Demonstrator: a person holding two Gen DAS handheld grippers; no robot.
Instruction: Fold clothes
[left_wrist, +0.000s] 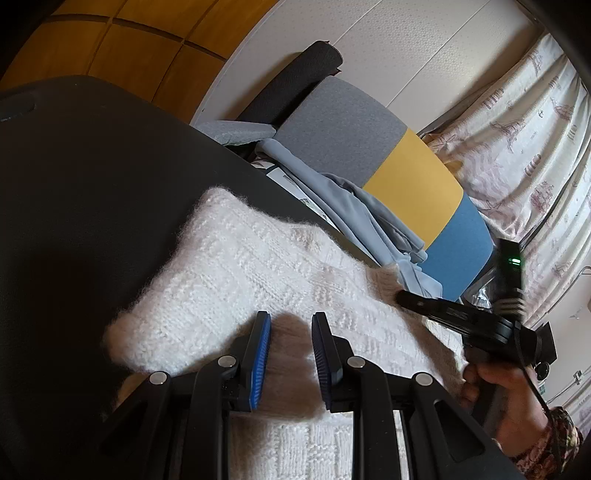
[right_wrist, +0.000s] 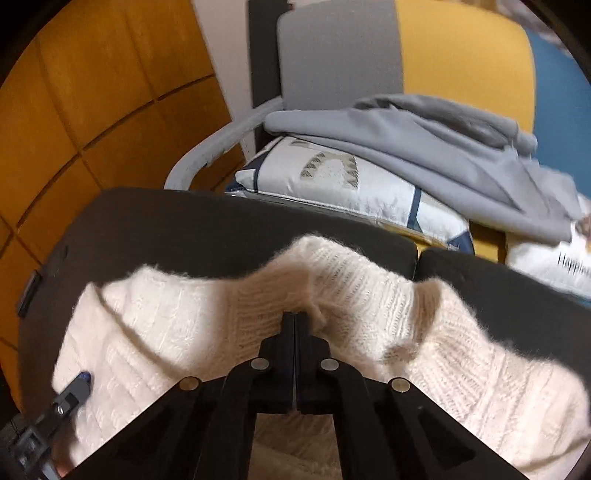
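A fluffy white knit sweater (left_wrist: 236, 269) lies on a dark table (left_wrist: 92, 166). My left gripper (left_wrist: 290, 325) hovers just above the sweater with its blue-padded jaws apart and nothing between them. My right gripper (right_wrist: 295, 317) is shut on a fold of the sweater (right_wrist: 332, 280) near its ribbed edge, and the knit bunches up around the fingertips. The right gripper also shows in the left wrist view (left_wrist: 424, 302), held by a hand at the sweater's far side. The left gripper's tip shows in the right wrist view (right_wrist: 79, 384), resting over the sweater's left part.
Behind the table stands a chair (left_wrist: 369, 140) with a grey, yellow and blue back. A grey garment (right_wrist: 424, 147) and a printed white pillow (right_wrist: 332, 181) lie on it. A patterned curtain (left_wrist: 535, 147) hangs at the right. Orange floor tiles (right_wrist: 92, 92) lie to the left.
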